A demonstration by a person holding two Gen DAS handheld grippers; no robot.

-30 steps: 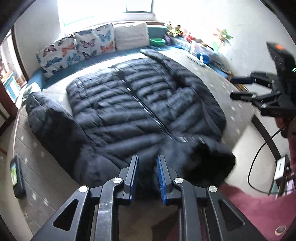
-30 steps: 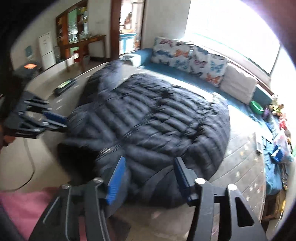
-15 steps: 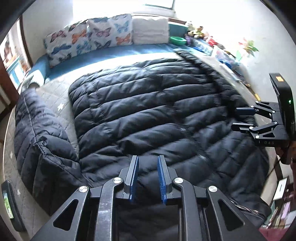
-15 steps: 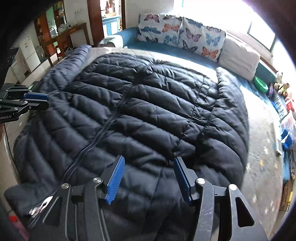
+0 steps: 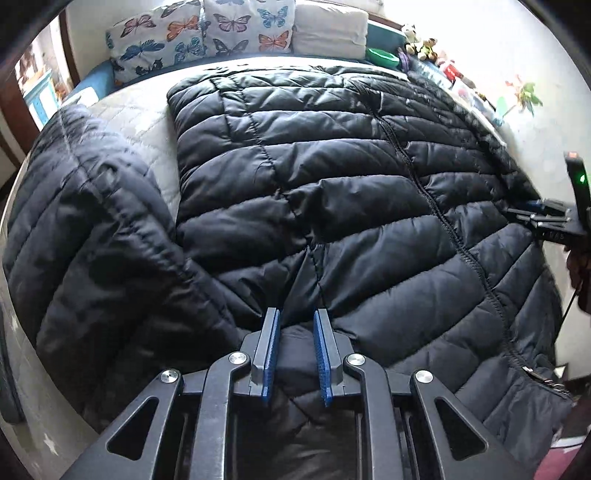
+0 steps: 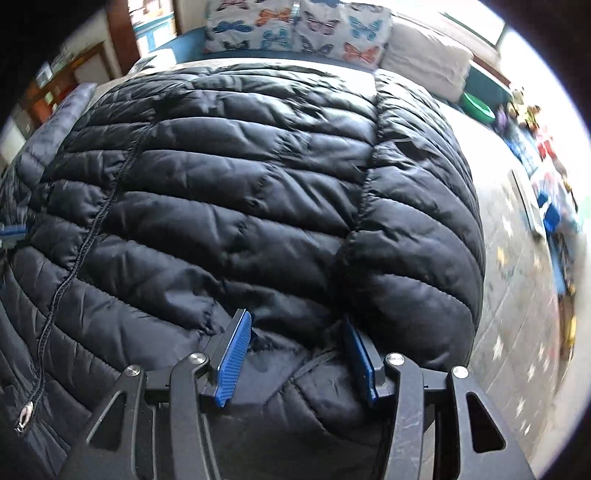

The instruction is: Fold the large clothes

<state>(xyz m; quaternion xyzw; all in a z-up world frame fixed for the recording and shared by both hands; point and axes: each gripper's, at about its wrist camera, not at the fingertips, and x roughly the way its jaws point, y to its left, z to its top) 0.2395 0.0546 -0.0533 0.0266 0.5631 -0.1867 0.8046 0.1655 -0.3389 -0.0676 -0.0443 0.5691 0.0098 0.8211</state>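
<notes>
A large black quilted puffer jacket (image 5: 332, 206) lies spread front-up on a bed, zipper (image 5: 447, 236) running down its right half. One sleeve (image 5: 92, 236) lies out to the left. My left gripper (image 5: 295, 325) sits low over the jacket's near edge, jaws a narrow gap apart with dark fabric between the blue pads. My right gripper (image 6: 297, 332) is open wide, pressed against the jacket (image 6: 240, 192) near the right sleeve (image 6: 424, 229); it also shows at the far right of the left wrist view (image 5: 532, 214).
Butterfly-print pillows (image 5: 199, 33) and a white cushion (image 5: 328, 29) line the head of the bed. A green bowl (image 6: 478, 105), toys and clutter (image 6: 546, 173) run along the right side. The pale patterned bedcover (image 6: 517, 295) shows right of the jacket.
Both grippers have moved forward and down onto the jacket. The jacket fills both views now. The left jaw gap and the right jaw opening look unchanged.
</notes>
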